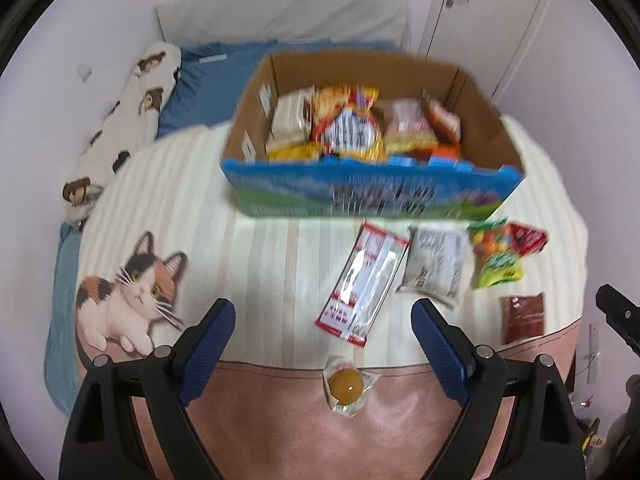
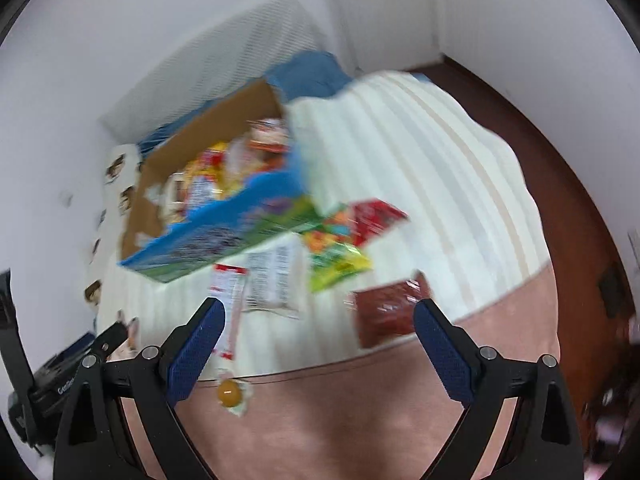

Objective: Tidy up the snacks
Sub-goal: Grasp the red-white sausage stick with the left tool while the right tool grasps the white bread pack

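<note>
A cardboard box [image 1: 372, 188] with a blue printed front stands on the bed and holds several snack packets [image 1: 348, 124]. In front of it lie a red-and-white packet [image 1: 362, 284], a white packet [image 1: 434, 266], a green-and-red candy bag [image 1: 502, 254], a brown packet [image 1: 522, 318] and a small wrapped yellow jelly [image 1: 347, 386]. My left gripper [image 1: 324, 320] is open and empty above the jelly. My right gripper [image 2: 318, 320] is open and empty, with the brown packet [image 2: 386, 314] between its fingers and the box [image 2: 224, 228] beyond.
The bed has a cream striped blanket [image 1: 180, 200] with a pink border [image 1: 280, 420], a cat print [image 1: 132, 292], a long dog-print pillow [image 1: 128, 112] and a blue pillow [image 1: 208, 80]. White walls, a door [image 1: 488, 12] and brown floor [image 2: 560, 152] surround it.
</note>
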The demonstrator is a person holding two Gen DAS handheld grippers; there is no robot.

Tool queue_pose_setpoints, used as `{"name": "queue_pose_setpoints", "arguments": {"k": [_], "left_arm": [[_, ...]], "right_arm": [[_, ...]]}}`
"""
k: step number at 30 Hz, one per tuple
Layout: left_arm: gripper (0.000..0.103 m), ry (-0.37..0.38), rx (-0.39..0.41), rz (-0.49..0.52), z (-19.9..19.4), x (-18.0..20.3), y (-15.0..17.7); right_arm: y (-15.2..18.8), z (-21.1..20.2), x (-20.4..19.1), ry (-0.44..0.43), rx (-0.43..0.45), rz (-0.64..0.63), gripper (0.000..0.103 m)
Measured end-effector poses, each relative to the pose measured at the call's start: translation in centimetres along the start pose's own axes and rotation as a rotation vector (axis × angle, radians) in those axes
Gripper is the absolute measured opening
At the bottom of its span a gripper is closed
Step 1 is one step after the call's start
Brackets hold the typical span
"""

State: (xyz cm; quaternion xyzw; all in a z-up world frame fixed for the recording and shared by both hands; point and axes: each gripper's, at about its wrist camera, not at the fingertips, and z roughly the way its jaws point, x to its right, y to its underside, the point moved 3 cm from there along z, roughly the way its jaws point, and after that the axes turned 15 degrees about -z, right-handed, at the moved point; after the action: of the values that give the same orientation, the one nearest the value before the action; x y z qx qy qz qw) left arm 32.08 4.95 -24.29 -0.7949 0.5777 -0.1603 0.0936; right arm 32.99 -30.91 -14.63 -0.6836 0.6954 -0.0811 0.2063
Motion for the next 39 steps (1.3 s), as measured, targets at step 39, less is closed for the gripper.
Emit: {"name": "queue_pose_setpoints", "arguments": {"k": [39], "left_arm": [[0.055,-0.086,-0.315,-0.122,15.0,-5.9,3.1]], "right_arm": [[-0.1,22.3,-12.2,0.051,-0.309,-0.164,0.071]]}}
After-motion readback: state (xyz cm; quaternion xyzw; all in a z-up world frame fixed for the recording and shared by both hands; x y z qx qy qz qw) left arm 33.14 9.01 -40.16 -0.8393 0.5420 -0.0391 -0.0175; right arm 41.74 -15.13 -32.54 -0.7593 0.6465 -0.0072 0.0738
